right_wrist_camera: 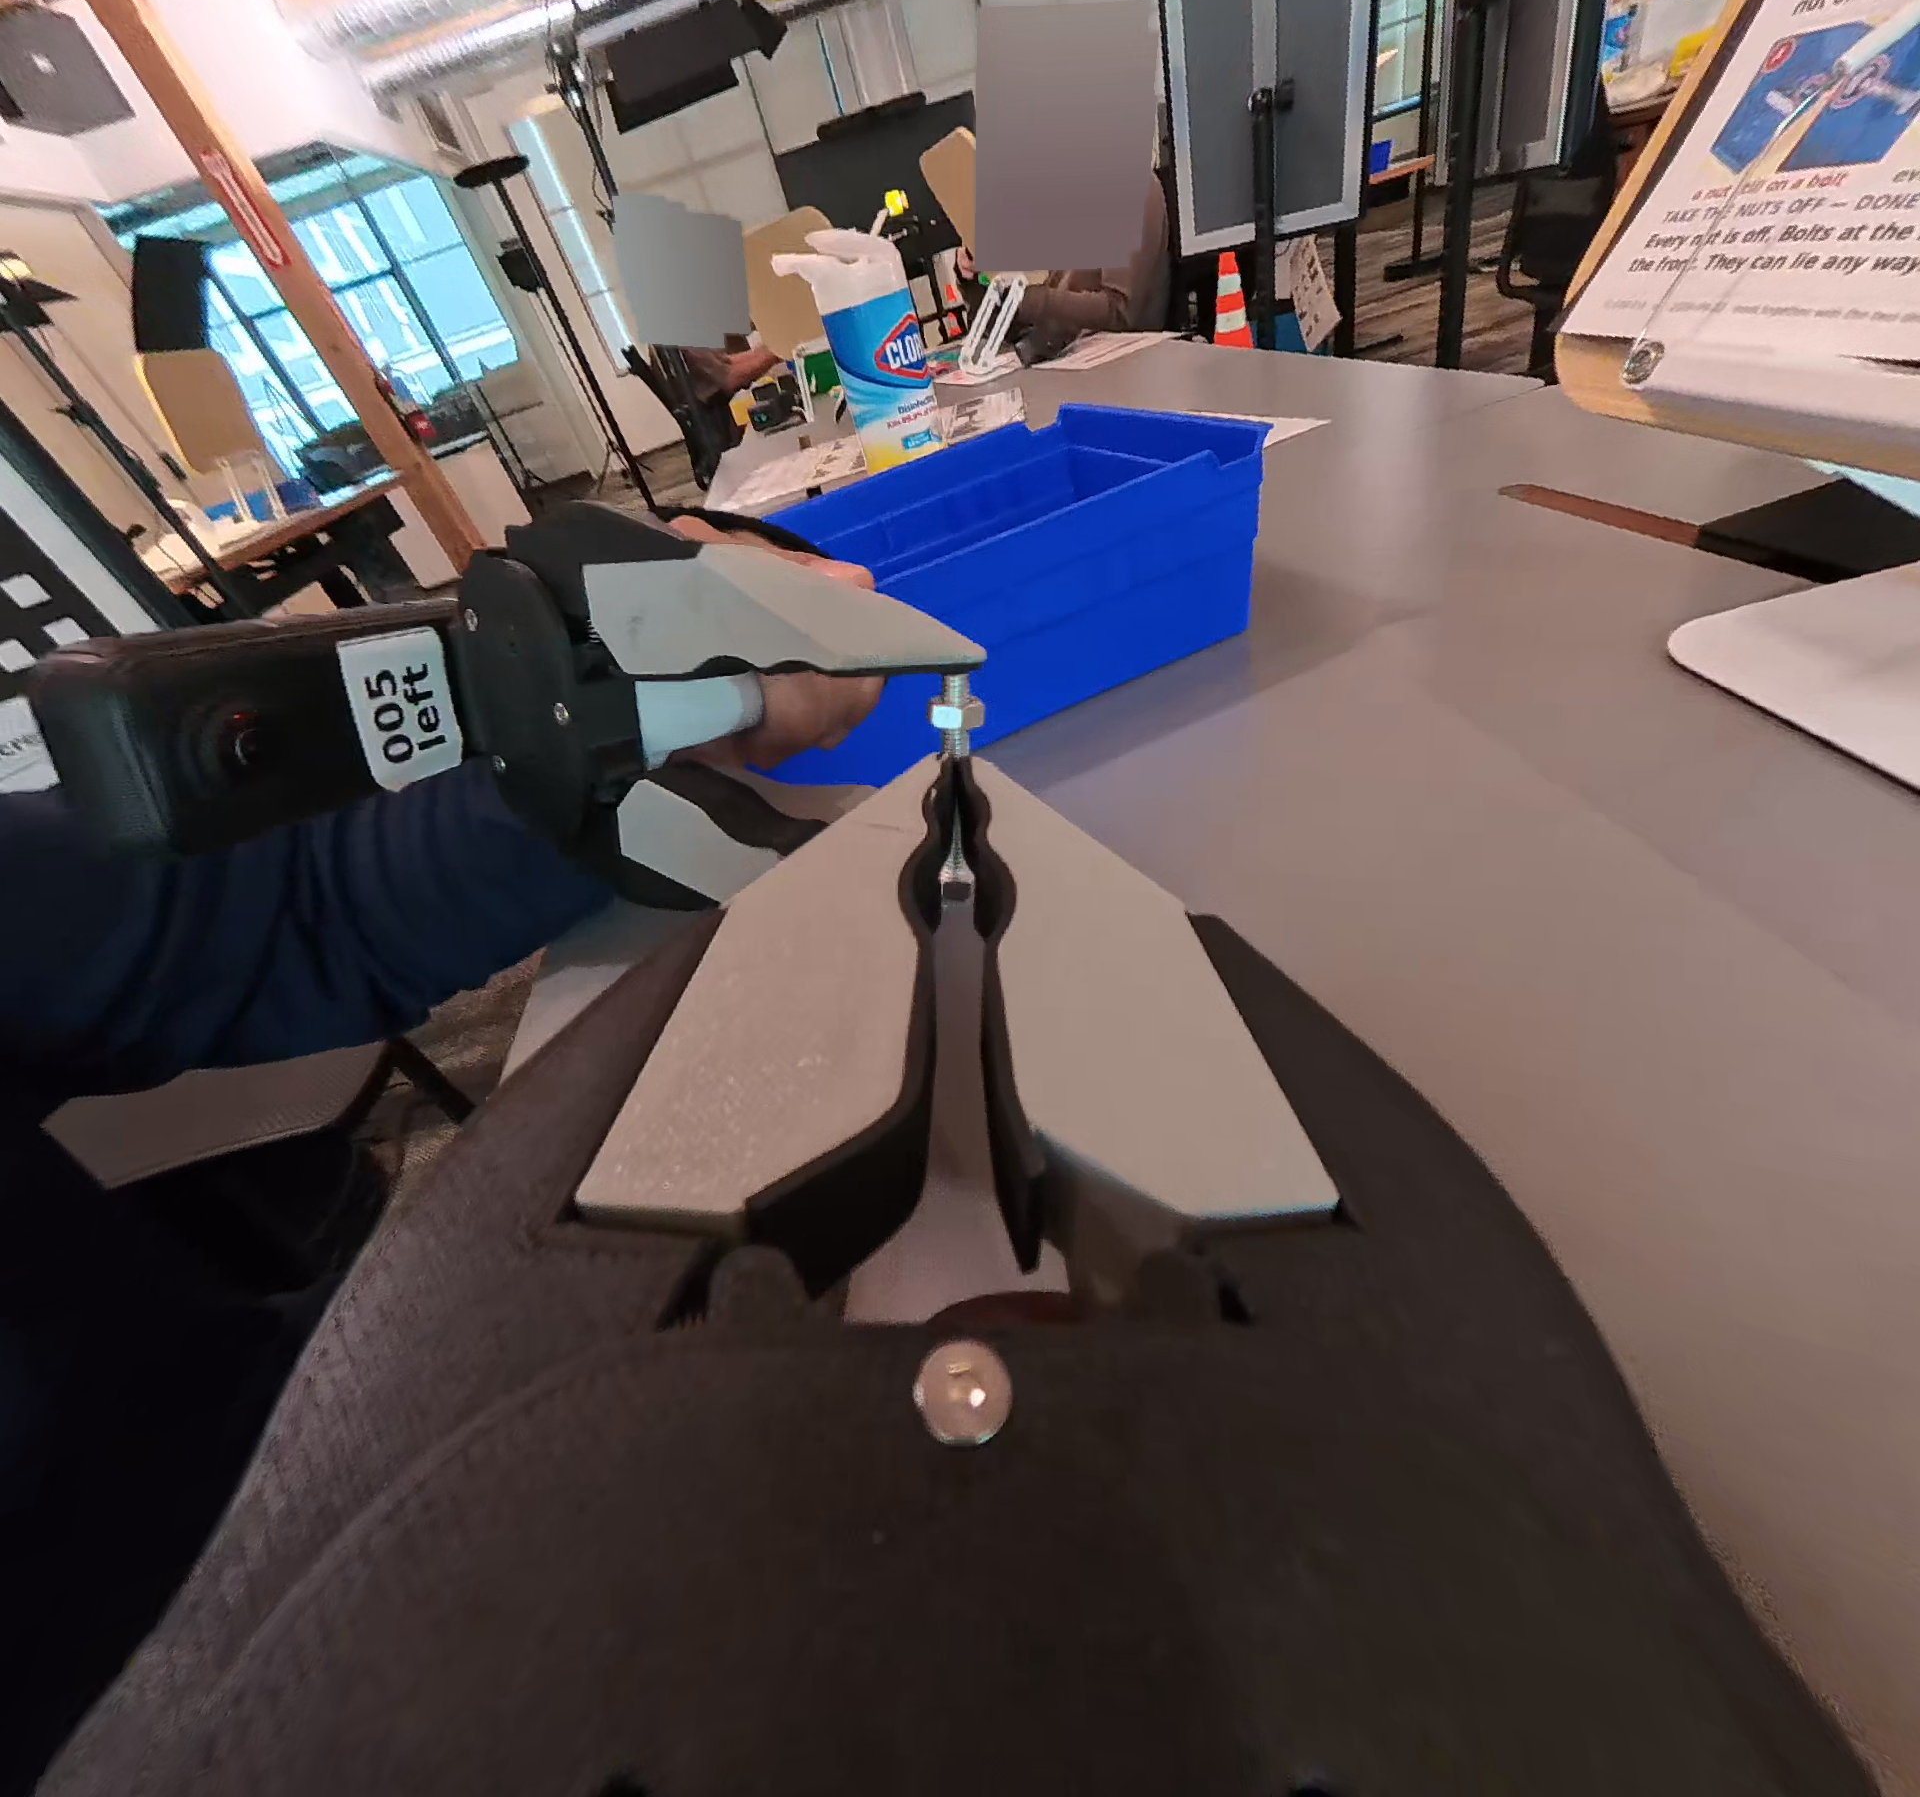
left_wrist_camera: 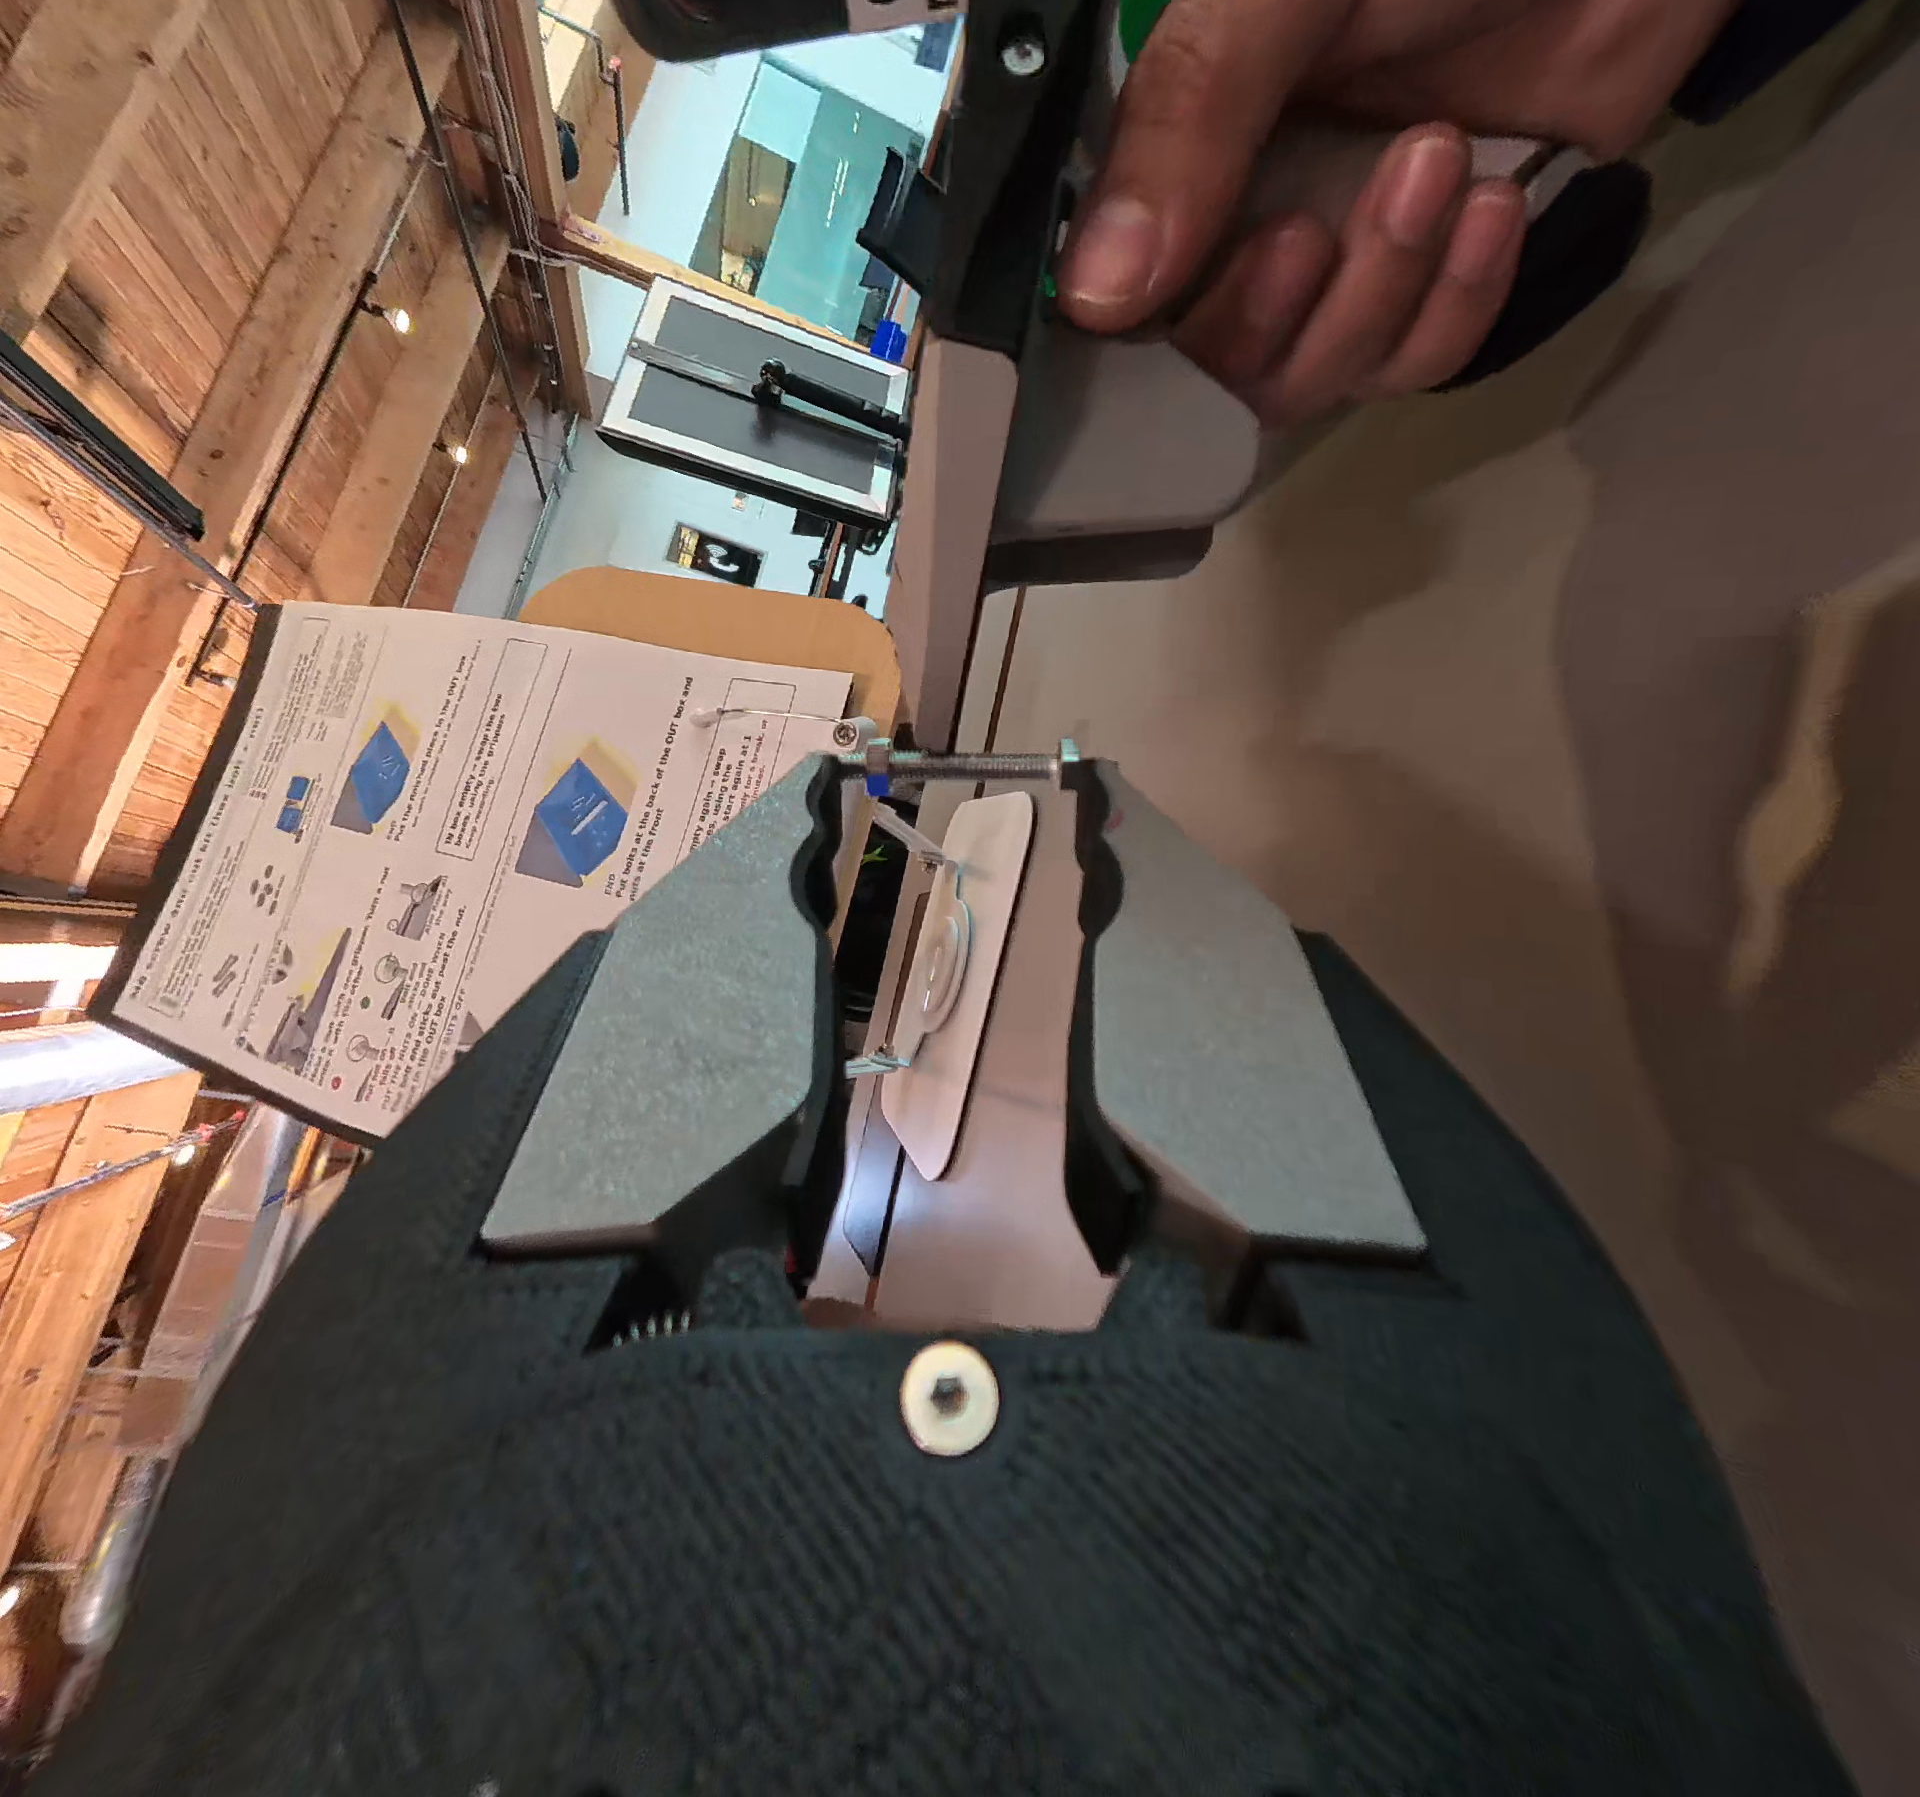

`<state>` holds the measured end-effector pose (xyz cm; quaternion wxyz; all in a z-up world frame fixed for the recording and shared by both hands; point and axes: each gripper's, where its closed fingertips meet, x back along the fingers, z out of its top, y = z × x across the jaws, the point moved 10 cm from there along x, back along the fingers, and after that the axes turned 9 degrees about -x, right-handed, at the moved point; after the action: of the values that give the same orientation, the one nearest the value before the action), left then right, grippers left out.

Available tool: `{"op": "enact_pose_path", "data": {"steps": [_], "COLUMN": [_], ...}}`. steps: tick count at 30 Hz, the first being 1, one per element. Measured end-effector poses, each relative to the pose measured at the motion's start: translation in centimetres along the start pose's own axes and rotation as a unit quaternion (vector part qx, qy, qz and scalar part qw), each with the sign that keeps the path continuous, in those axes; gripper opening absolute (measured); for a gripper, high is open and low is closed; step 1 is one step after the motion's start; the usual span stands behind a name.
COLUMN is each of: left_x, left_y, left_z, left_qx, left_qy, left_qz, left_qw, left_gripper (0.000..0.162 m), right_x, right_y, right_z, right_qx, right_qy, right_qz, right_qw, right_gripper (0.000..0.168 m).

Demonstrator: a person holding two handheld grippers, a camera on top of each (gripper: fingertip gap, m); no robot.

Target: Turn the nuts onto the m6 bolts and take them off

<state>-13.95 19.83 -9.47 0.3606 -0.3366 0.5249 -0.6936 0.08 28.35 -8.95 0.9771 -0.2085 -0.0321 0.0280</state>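
Working on one bolt, held out over the table in front of the blue bin. Clamped by the right gripper, shut on the shank with the head tucked back in the notch between its fingers and the threaded part sticking forward past the tips. Sitting on that thread, close to the free end, one nut. Standing wide apart around it, the left gripper: in the left wrist view, bolt lying crosswise from one tip to the other, with the free end touching or almost touching one finger and the nut just beside that finger, not pinched. Judged from this, in the middle of a turning step, between two grips on the nut; impossible to say whether winding on or winding off, since only the place of the nut shows and not its direction. For the next move, probably: bring the left fingers round to the flats of the nut, close on it squarely, then twist while keeping the right grip firm, so as not to let the bolt spin or slip. Hard to make out: the lower left finger, mostly hidden behind the right gripper in the right wrist view; the inside of the bin; any further bolts and nuts.
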Motion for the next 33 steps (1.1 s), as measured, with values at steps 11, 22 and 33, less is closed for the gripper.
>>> {"op": "enact_pose_path", "data": {"steps": [11,22,33], "left_x": [0.3,-0.4,-1.3], "left_y": [0.5,0.0,0.2], "left_z": [-0.5,-2.9,-2.4], "left_qx": [0.045,0.309,0.593], "left_qy": [0.006,-0.014,0.128], "left_qz": [-0.007,-0.054,-0.192], "left_qw": [0.999,0.950,0.772], "left_gripper": [0.043,0.043,0.023], "right_x": [-1.1,-0.4,-0.3], "right_y": [-0.2,0.9,0.1], "right_z": [-0.9,-0.8,-0.5], "right_qx": [0.018,-0.035,-0.035], "right_qy": [-0.034,0.004,0.074], "right_qz": [-0.026,-0.015,0.032], "right_qw": [0.999,0.999,0.996], "right_gripper": [0.002,0.002,0.002]}}
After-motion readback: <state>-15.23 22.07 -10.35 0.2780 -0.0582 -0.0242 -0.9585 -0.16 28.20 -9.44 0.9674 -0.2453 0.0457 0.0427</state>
